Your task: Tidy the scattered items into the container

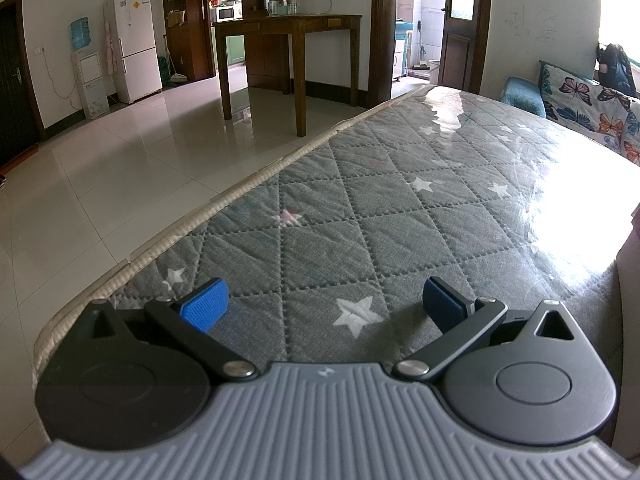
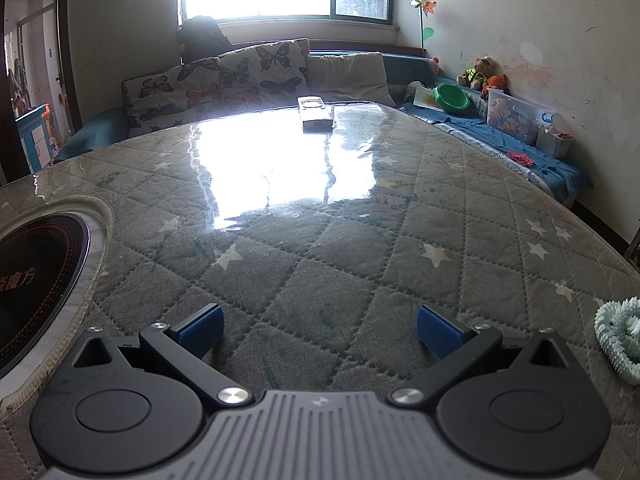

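My left gripper (image 1: 326, 304) is open over the grey quilted table cover (image 1: 360, 208), blue pads wide apart with nothing between them. My right gripper (image 2: 320, 330) is also open and empty above the same starred cover (image 2: 320, 240). A white remote control (image 2: 316, 114) lies at the table's far edge. A pale green spiky coiled item (image 2: 618, 340) sits at the right edge of the right wrist view, to the right of the right gripper. No container is visible on the table in either view.
A round black induction hob (image 2: 36, 280) is set into the table at the left. A sofa with butterfly cushions (image 2: 224, 80) lies beyond the table; a clear plastic box (image 2: 518, 118), green bowl (image 2: 452, 98) and toys sit on it. Tiled floor (image 1: 120, 168) and a wooden table (image 1: 288, 24) lie left.
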